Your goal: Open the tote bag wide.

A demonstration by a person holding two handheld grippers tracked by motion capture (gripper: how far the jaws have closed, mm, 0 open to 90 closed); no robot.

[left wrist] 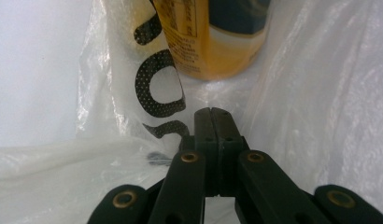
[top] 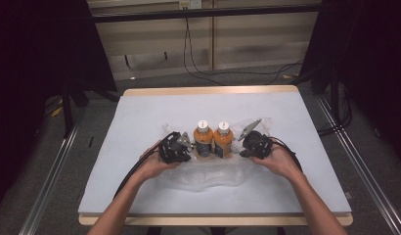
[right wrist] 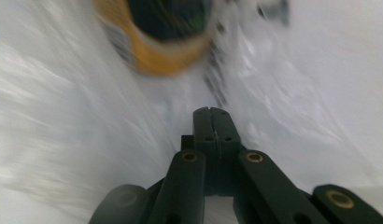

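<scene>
High view: the desk [top: 286, 117] is evenly lit from above, its surroundings falling into deep shadow; detail is soft. Left gripper view: bright and fairly sharp, with glare on the plastic bag [left wrist: 315, 93]. Right gripper view: heavy motion blur smears the orange bottle [right wrist: 157, 42]; the near black jaws stay sharp.

Little can be read. In the left gripper view, the clear plastic bag [left wrist: 133, 93] bears large black dotted characters, one of them a rounded shape like an "O" or "0"; the others are cut off by folds and cannot be made out. The orange bottle [left wrist: 213, 42] behind it carries a yellow label with rows of fine print, too small to read. In the high view and the blurred right gripper view the bottle labels are illegible.
</scene>
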